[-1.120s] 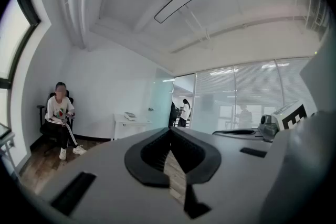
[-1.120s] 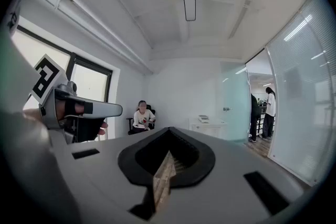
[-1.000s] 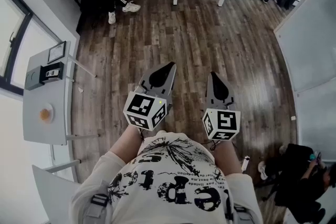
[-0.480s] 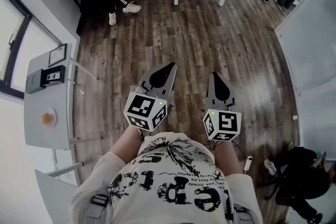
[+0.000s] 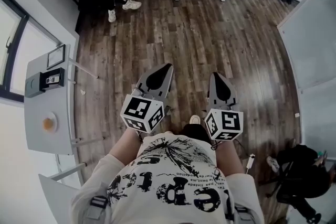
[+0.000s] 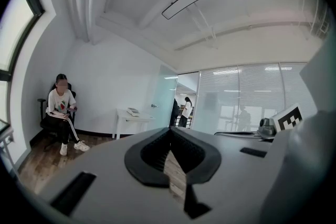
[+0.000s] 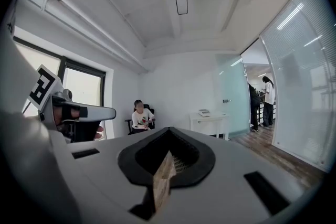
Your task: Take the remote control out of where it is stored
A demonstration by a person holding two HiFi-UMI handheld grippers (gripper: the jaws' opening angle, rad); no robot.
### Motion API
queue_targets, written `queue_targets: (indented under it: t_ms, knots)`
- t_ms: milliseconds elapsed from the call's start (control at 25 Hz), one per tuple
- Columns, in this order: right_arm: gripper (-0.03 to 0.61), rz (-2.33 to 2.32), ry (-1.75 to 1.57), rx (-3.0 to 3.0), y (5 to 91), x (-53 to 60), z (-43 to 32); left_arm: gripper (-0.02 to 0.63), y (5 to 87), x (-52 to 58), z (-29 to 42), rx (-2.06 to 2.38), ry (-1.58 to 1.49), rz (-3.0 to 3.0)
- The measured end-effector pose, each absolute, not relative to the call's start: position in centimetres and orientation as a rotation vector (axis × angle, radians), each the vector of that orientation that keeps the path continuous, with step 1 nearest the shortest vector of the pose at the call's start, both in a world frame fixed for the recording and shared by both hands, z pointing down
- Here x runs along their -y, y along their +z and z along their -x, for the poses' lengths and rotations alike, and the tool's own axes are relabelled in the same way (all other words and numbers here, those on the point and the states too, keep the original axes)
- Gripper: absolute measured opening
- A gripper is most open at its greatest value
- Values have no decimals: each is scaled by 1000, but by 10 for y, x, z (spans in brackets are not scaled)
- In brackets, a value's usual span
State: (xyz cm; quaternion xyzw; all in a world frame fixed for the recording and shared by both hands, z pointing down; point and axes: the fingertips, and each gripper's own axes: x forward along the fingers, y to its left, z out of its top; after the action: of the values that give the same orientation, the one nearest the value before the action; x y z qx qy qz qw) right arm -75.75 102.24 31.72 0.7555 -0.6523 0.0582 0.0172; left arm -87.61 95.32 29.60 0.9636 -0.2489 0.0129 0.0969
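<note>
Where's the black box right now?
Head view, far left: the black box sits on the grey table, between a picture frame and a small orange thing.

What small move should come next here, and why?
Probably turn left and step toward the grey table: the black holder on it seems to hold the remote, while the left gripper and right gripper, both shut and empty, hang over wooden floor, apart from it.

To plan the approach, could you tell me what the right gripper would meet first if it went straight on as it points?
Nothing near: the right gripper looks free across the room as far as the white wall, between the seated person and the white table, though depth is unclear.
</note>
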Motion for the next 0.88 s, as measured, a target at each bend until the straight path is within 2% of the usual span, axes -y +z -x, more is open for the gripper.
queue_targets:
  t_ms: [320, 880]
  knots:
    - [-6, -2309, 201, 2086, 332, -965, 691, 9, 309, -902, 819, 817, 50, -2829]
    - [-6, -2287, 164, 2124, 316, -867, 476, 9, 296, -808, 608, 870, 8, -2832]
